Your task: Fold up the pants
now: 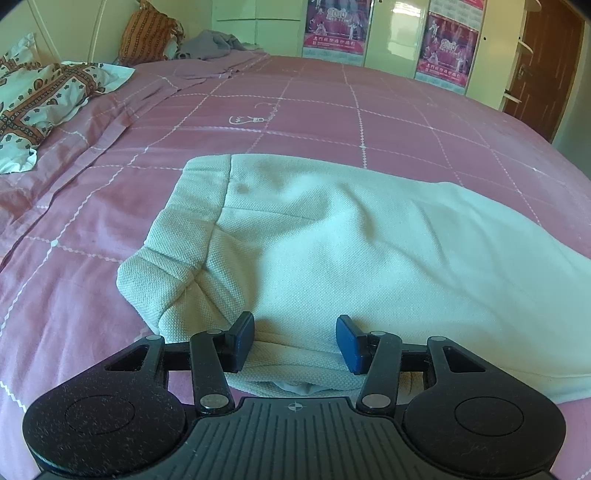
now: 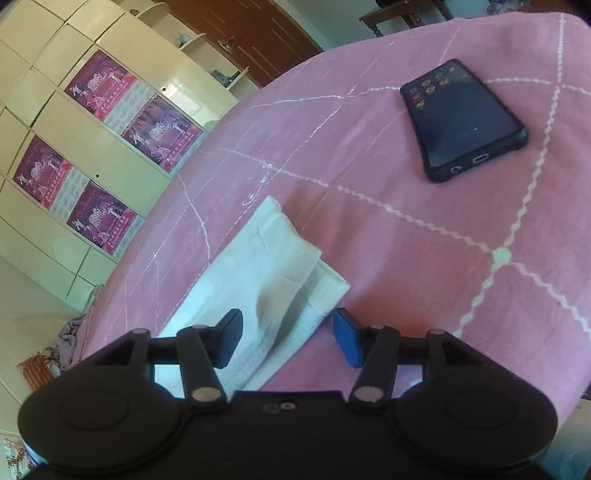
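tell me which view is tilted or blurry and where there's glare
Right wrist view: rolled, so the wardrobe leans diagonally; phone slightly soft. Left wrist view: level and sharper, bedspread lines bowed by fisheye, glare on the wardrobe doors.

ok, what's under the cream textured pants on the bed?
The cream textured pants lie flat on the pink bedsheet with white grid lines. Sheet shows all around them; whatever lies directly beneath the fabric is covered, so nothing more can be told.
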### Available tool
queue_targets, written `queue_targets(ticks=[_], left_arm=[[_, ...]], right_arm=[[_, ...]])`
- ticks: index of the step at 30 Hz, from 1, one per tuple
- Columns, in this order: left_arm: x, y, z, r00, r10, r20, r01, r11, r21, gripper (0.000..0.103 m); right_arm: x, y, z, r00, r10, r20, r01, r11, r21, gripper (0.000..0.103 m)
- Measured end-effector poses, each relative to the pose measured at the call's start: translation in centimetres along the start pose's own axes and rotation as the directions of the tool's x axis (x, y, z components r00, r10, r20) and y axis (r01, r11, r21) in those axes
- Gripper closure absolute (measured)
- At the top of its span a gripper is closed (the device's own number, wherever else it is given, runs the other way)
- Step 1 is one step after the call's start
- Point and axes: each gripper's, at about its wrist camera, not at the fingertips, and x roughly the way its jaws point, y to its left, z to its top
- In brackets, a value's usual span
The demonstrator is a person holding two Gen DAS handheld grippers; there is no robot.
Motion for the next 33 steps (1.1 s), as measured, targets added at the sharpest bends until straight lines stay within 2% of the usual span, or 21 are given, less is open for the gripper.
queue_targets(ticks=[1, 2, 3, 5, 7, 8, 9, 10, 11, 13, 15, 19, 20, 21, 22, 26, 33], left_arm=[[0.0, 0.0, 0.0, 1.0, -0.001, 0.001, 0.001, 1.0, 0.002, 0.054], [-0.1, 0.0, 0.0, 1.0, 0.002, 0.004, -0.002, 1.0, 0.006, 0.054], [-0.2, -0.1, -0.1, 1.0, 0.007, 0.008, -0.007, 1.0, 0.015, 0.054], [-0.2, -0.3, -0.2, 0.999, 0.03, 0.016, -0.03, 0.999, 0.037, 0.054], [-0.1, -0.3, -0.3, 0.999, 0.033, 0.021, -0.034, 0.999, 0.034, 0.054], [-0.1, -0.3, -0.3, 0.999, 0.034, 0.023, -0.035, 0.999, 0.031, 0.054], [-0.1, -0.4, -0.3, 0.999, 0.036, 0.022, -0.037, 0.999, 0.034, 0.054], [-0.1, -0.5, -0.2, 0.999, 0.038, 0.021, -0.039, 0.998, 0.042, 0.054], [-0.2, -0.5, -0.2, 0.999, 0.04, 0.021, -0.041, 0.998, 0.05, 0.054], [-0.5, -0.5, -0.1, 0.999, 0.044, 0.022, -0.045, 0.998, 0.052, 0.054], [-1.4, -0.6, 0.1, 0.997, 0.065, 0.047, -0.067, 0.997, 0.045, 0.053], [-2.8, 0.3, -0.2, 0.988, 0.104, 0.111, -0.107, 0.994, 0.024, 0.053], [-2.8, 0.7, -0.3, 0.985, 0.129, 0.114, -0.132, 0.991, 0.015, 0.054], [-2.0, 1.1, -0.5, 0.986, 0.15, 0.076, -0.152, 0.988, 0.025, 0.054], [-1.1, 1.4, -0.6, 0.989, 0.141, 0.034, -0.142, 0.989, 0.03, 0.054], [-1.4, 1.2, 0.0, 0.988, 0.145, 0.05, -0.146, 0.989, 0.028, 0.053], [-1.5, 2.0, -0.6, 0.994, 0.095, 0.05, -0.095, 0.995, 0.004, 0.053]], right_arm=[[0.7, 0.4, 0.2, 1.0, 0.001, -0.012, -0.001, 1.0, -0.012, 0.096], [1.4, 1.1, 0.4, 0.999, 0.019, -0.037, -0.02, 0.999, -0.031, 0.095], [1.3, 2.2, 0.6, 1.0, 0.019, -0.015, -0.02, 0.997, -0.072, 0.095], [-1.0, 5.1, 1.4, 0.992, 0.096, 0.084, -0.079, 0.98, -0.185, 0.096], [-2.6, 5.9, 2.1, 0.976, 0.16, 0.151, -0.125, 0.968, -0.218, 0.097], [-2.5, 5.6, 2.1, 0.973, 0.151, 0.173, -0.105, 0.962, -0.251, 0.097], [-1.2, 4.7, 2.2, 0.987, 0.085, 0.135, -0.052, 0.971, -0.235, 0.097], [1.5, 2.5, 2.5, 1.0, -0.006, 0.023, 0.009, 0.989, -0.147, 0.097], [3.2, 0.7, 2.4, 0.997, -0.046, -0.062, 0.041, 0.996, -0.074, 0.097], [2.7, -0.1, 2.2, 0.999, 0.001, -0.037, -0.002, 0.999, -0.035, 0.096], [2.1, 0.5, 1.7, 1.0, -0.006, -0.012, 0.005, 0.999, -0.049, 0.093], [2.1, 0.2, 1.8, 1.0, -0.006, -0.02, 0.005, 0.999, -0.034, 0.089], [2.4, 0.1, 1.9, 1.0, -0.007, -0.025, 0.006, 1.0, -0.028, 0.089], [2.5, 0.1, 1.9, 1.0, -0.01, -0.028, 0.009, 1.0, -0.028, 0.089], [2.5, 0.2, 1.9, 0.999, -0.016, -0.03, 0.015, 0.999, -0.032, 0.089], [2.9, 0.9, 1.9, 0.998, -0.045, -0.033, 0.043, 0.998, -0.049, 0.09], [3.0, 3.3, 1.9, 0.991, -0.135, -0.008, 0.134, 0.985, -0.111, 0.094]])
